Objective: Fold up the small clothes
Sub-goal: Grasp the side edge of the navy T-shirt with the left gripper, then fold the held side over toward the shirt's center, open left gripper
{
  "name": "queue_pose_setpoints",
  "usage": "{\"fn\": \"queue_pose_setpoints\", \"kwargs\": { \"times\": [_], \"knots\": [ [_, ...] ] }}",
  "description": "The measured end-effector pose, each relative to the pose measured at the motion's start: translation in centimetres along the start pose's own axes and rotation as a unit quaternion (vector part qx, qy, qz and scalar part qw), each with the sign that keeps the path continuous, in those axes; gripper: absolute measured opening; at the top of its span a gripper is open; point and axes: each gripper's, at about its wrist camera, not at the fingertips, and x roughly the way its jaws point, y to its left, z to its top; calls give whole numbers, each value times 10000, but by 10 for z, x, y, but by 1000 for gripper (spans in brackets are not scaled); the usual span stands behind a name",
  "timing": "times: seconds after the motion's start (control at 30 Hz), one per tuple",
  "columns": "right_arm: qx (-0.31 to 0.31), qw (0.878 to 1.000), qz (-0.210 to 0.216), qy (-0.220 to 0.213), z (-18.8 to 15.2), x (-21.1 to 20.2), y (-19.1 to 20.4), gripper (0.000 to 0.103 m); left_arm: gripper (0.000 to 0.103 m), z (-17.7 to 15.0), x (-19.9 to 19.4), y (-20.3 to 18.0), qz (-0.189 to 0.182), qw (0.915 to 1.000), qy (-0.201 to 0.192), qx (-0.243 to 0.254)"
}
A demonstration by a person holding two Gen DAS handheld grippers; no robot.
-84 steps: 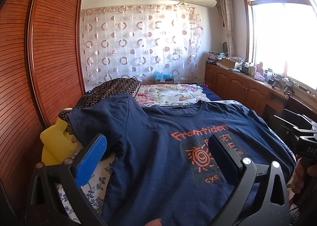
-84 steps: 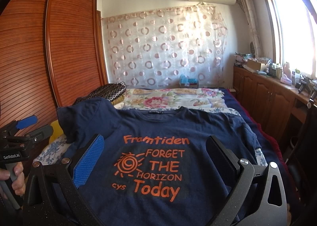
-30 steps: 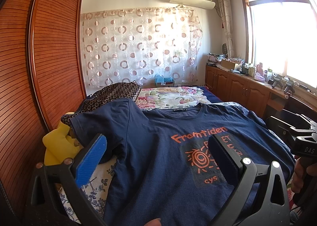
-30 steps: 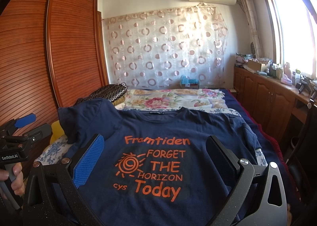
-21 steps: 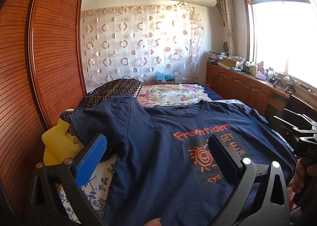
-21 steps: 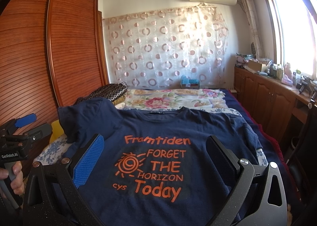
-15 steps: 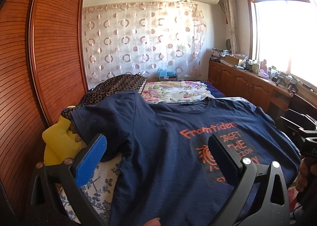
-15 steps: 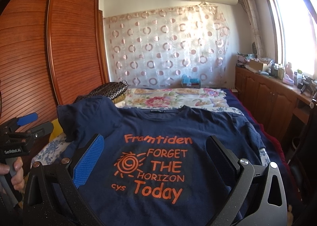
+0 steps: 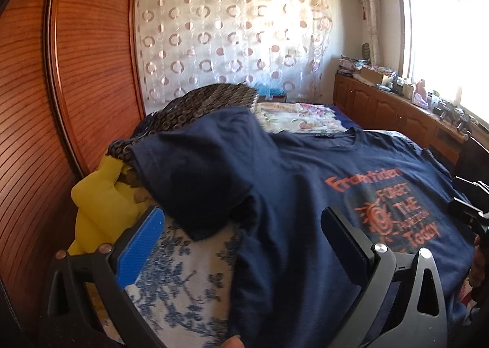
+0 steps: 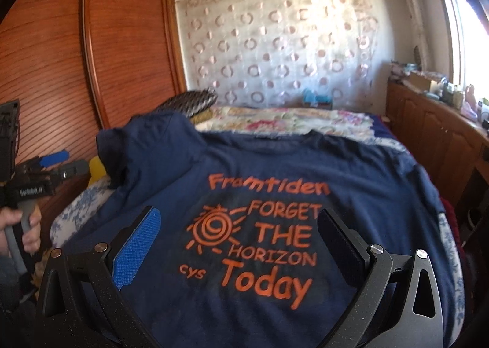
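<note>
A navy T-shirt [image 10: 275, 170] with orange print lies spread face up on the bed, collar at the far end; it also shows in the left wrist view [image 9: 293, 195]. Its left sleeve [image 9: 195, 170] is bunched up over a yellow cloth. My left gripper [image 9: 241, 244] is open and empty above the shirt's left side and the floral sheet. My right gripper [image 10: 238, 244] is open and empty above the printed chest. The left gripper also shows at the left edge of the right wrist view [image 10: 52, 164], held in a hand.
A yellow cloth [image 9: 101, 204] and a dark patterned pillow [image 9: 198, 103] lie by the wooden wardrobe [image 9: 61, 88] on the left. A floral quilt [image 10: 284, 122] lies beyond the shirt. Wooden cabinets [image 10: 434, 134] with clutter run along the right under the window.
Both grippers have moved forward and closer over the shirt. The left one has swung left toward the bunched sleeve. Both stay open.
</note>
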Motion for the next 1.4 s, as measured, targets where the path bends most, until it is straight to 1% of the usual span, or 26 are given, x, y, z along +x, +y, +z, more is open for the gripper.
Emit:
{"fn": "queue_pose_setpoints", "kwargs": {
  "times": [0.1, 0.2, 0.3, 0.37, 0.4, 0.47, 0.53, 0.57, 0.6, 0.63, 0.67, 0.77, 0.9, 0.93, 0.97, 1.0, 1.03, 1.07, 1.13, 1.17, 1.27, 1.4],
  "knots": [
    [-82, 9999, 37, 147, -6, 11, 2, 103, 103, -2, 6, 17, -12, 9999, 83, -133],
    [-84, 9995, 98, 271, -11, 19, 4, 103, 103, -4, 15, 35, -102, 9994, 198, -276],
    [-132, 9991, 113, 387, -16, 27, 6, 103, 97, -8, 28, 47, -140, 9987, 367, -322],
    [-175, 9988, 109, 449, -18, 30, 7, 103, 89, -8, 38, 53, -251, 9979, 465, -367],
    [-207, 9986, 99, 473, -19, 32, 7, 103, 88, -8, 42, 55, -309, 9974, 511, -394],
    [-274, 9983, 61, 515, -20, 37, 9, 103, 81, -5, 50, 60, -333, 9969, 546, -462],
    [-304, 9980, 60, 555, -21, 41, 9, 103, 78, -2, 58, 64, -358, 9965, 562, -502],
    [-311, 9979, 57, 566, -21, 42, 9, 103, 75, 0, 63, 68, -357, 9963, 581, -515],
    [-328, 9979, 59, 558, -21, 43, 9, 103, 73, 1, 67, 70, -382, 9960, 598, -536],
    [-350, 9978, 55, 552, -21, 43, 11, 103, 68, 2, 71, 74, -434, 9954, 622, -583],
    [-360, 9978, 53, 553, -22, 44, 11, 103, 66, 3, 77, 79, -484, 9941, 697, -672],
    [-314, 9978, 68, 576, -23, 46, 9, 103, 65, 3, 89, 89, -429, 9927, 783, -813],
    [-298, 9979, 46, 567, -24, 46, 9, 103, 64, 1, 96, 97, -480, 9917, 825, -865],
    [-308, 9979, 42, 561, -24, 46, 10, 103, 58, 0, 96, 96, -506, 9920, 800, -830],
    [-320, 9979, 38, 558, -24, 46, 10, 103, 48, 0, 95, 96, -544, 9925, 773, -777],
    [-331, 9979, 38, 556, -24, 46, 11, 103, 45, 0, 96, 96, -570, 9925, 772, -758],
    [-342, 9979, 36, 554, -24, 46, 12, 103, 37, 0, 96, 98, -583, 9923, 782, -758],
    [-347, 9979, 36, 549, -24, 46, 12, 103, 23, 0, 97, 100, -598, 9919, 816, -771],
    [-351, 9979, 36, 547, -25, 47, 12, 103, 8, 1, 99, 105, -604, 9917, 820, -786],
    [-352, 9979, 35, 547, -25, 47, 12, 103, 3, 0, 97, 106, -638, 9917, 799, -783],
    [-350, 9979, 36, 541, -24, 46, 12, 103, 0, 2, 85, 106, -626, 9931, 634, -766],
    [-354, 9979, 31, 537, -25, 46, 13, 103, 0, 14, 62, 94, -700, 9952, 372, -579]
  ]
}}
